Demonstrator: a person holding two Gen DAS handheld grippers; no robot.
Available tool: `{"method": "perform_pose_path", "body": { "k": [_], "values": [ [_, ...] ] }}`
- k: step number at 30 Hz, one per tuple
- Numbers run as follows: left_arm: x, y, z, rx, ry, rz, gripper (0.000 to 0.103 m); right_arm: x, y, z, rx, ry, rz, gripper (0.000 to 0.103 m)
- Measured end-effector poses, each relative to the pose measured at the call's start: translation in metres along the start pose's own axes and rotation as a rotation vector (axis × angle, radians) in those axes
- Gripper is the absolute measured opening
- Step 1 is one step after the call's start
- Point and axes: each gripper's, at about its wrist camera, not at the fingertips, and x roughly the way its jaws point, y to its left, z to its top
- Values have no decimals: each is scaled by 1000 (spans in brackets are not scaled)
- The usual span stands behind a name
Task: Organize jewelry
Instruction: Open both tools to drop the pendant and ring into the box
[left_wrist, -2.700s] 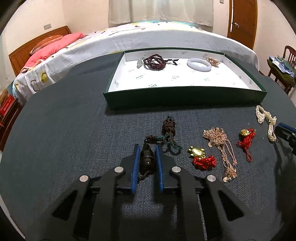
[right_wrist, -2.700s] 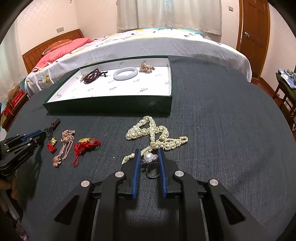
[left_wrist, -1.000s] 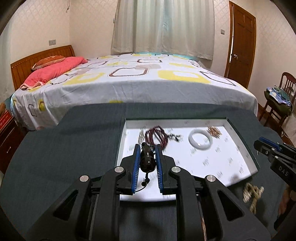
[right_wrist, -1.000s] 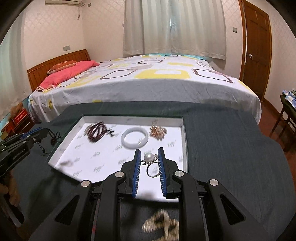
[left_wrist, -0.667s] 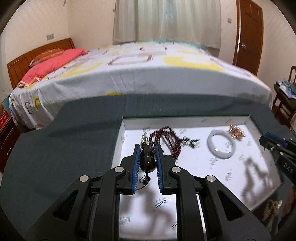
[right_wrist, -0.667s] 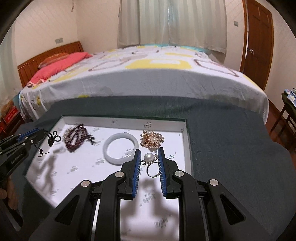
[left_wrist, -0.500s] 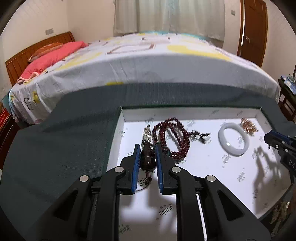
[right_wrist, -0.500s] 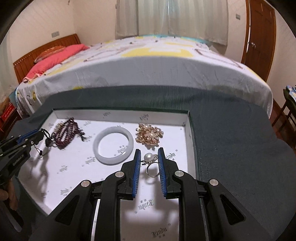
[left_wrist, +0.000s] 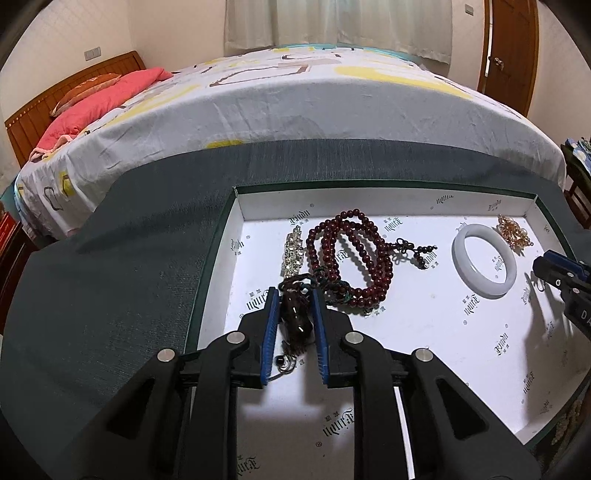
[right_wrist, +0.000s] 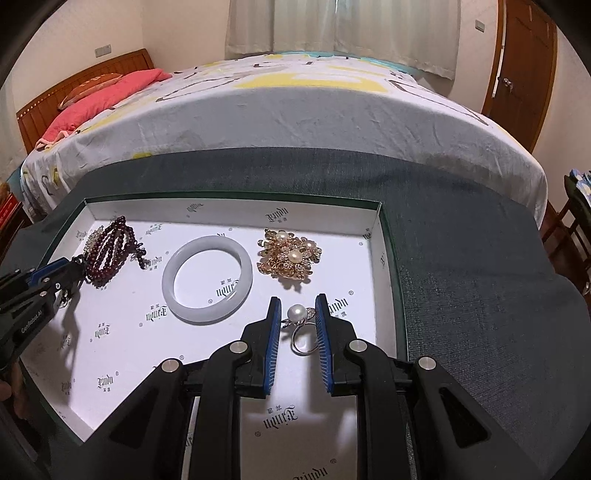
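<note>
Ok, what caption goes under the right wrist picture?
Right gripper holds a pearl ring over the white tray, beside a jade bangle.

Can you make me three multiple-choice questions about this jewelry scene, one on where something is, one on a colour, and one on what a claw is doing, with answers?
1. Where does the white bangle lie?
A. On the dark cloth outside the box
B. Inside the box, between the red bead string and the gold brooch
C. On the bed

2. What colour are the round beads of the long string in the box?
A. Dark red
B. Green
C. Yellow

3. What is the right claw doing?
A. Open and holding nothing
B. Shut on the bangle
C. Shut on a pearl ring over the box floor

Answers:
1 B, the bangle sits on the white floor with beads to its left and brooch to its right.
2 A, the beads look deep maroon.
3 C, the ring sits clamped between the blue pads.
</note>
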Motion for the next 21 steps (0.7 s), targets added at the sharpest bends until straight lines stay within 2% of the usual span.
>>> {"method": "perform_pose_path", "body": {
  "k": [2, 7, 9, 11, 13, 21],
  "values": [
    [0, -1, 0, 1, -3, 6, 30, 1, 1, 1, -4, 4, -2, 20],
    [-1, -3, 1, 10, -5, 9, 38, 1, 1, 1, 1, 4, 1, 22],
    [-2, -2, 1, 10, -9, 10, 43, 1, 1, 1, 2, 2, 1, 26],
    [-4, -2, 1, 10, -13, 10, 48, -1, 1, 1, 1, -8, -1, 38],
    [-5, -3, 1, 10, -14, 8, 49, -2, 2, 0, -3, -14, -3, 41],
    [-12, -5, -1, -2, -32, 5, 64, -7, 0, -3, 8, -41, 8, 42]
  ]
}}
